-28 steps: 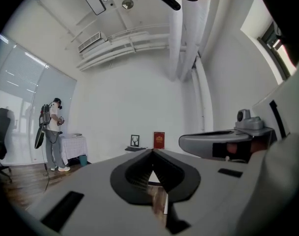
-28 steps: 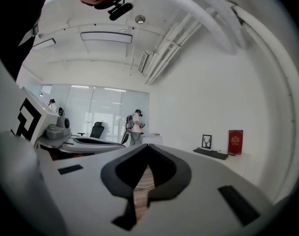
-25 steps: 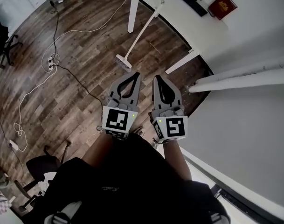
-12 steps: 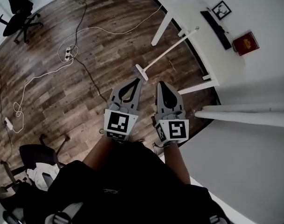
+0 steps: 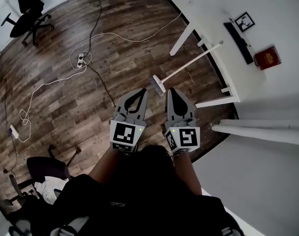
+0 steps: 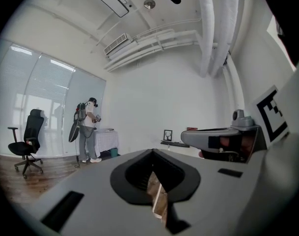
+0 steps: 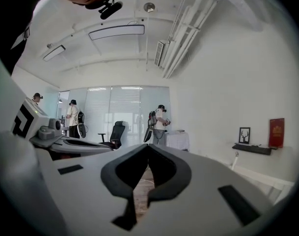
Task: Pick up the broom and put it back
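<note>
And the gap has closed: the broom has slid down the head view from well ahead to just off the tips of both grippers, so the person has walked right up to it. It stands on the floor, bristles down on the boards, with its white handle slanting up and away to lean on the edge of the desk, between two of the desk's legs. Nothing has hold of it yet. The left gripper and the right gripper ride side by side at the bottom centre, pointing forward, each with its jaws pressed together and nothing between them. Their own views agree: tips meeting, only floor showing through the loop. The broom's head sits just ahead of the tips, between the two. So the approach looks about done and the pick comes next, I'd say. But neither gripper can take that thin handle as it stands. One has to spread its jaws first, then come onto the handle, low near the head or further up the slant. Watch that lean, too: a nudge could send the handle sliding along the desk edge and the broom clattering to the floor
</note>
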Demonstrator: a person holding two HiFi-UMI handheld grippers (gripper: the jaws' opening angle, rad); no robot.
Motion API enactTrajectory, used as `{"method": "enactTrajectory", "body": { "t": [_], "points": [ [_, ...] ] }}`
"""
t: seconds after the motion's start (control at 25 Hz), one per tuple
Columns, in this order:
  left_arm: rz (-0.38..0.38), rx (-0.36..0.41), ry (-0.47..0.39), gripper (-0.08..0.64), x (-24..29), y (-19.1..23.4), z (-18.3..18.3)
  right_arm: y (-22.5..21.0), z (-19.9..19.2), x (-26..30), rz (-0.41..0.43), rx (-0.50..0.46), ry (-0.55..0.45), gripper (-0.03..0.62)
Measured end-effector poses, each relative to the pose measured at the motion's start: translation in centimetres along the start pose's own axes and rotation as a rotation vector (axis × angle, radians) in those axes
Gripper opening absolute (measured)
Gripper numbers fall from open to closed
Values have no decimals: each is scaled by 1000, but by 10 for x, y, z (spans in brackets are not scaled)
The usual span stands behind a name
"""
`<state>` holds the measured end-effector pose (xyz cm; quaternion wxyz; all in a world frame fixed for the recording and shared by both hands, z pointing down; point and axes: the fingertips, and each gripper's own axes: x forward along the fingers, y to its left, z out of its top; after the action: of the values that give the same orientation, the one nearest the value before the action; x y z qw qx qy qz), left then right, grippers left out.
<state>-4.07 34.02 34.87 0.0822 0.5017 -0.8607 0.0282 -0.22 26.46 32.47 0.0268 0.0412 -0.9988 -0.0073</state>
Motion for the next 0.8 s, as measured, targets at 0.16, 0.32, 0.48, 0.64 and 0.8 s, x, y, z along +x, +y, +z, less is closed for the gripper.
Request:
{"method": "enactTrajectory", "body": {
  "t": [0.16, 0.32, 0.48, 0.64, 0.8],
  "points": [
    [-36, -39, 9, 2, 22, -7, -9, -16, -9, 4, -22, -2, 27, 21],
    [-80, -56, 22, 2, 53, -18, -12, -40, -20, 15, -48, 19, 50, 21],
    [-99, -9, 29, 2, 90, -20, -7, -68, -24, 41, -43, 18, 45, 21],
    [-112, 26, 40, 2, 136, -22, 5, -106, -23, 71, -41, 35, 46, 21],
    [-127, 28, 47, 2, 197, -30, 14, -160, -31, 92, -60, 61, 65, 21]
  ]
}}
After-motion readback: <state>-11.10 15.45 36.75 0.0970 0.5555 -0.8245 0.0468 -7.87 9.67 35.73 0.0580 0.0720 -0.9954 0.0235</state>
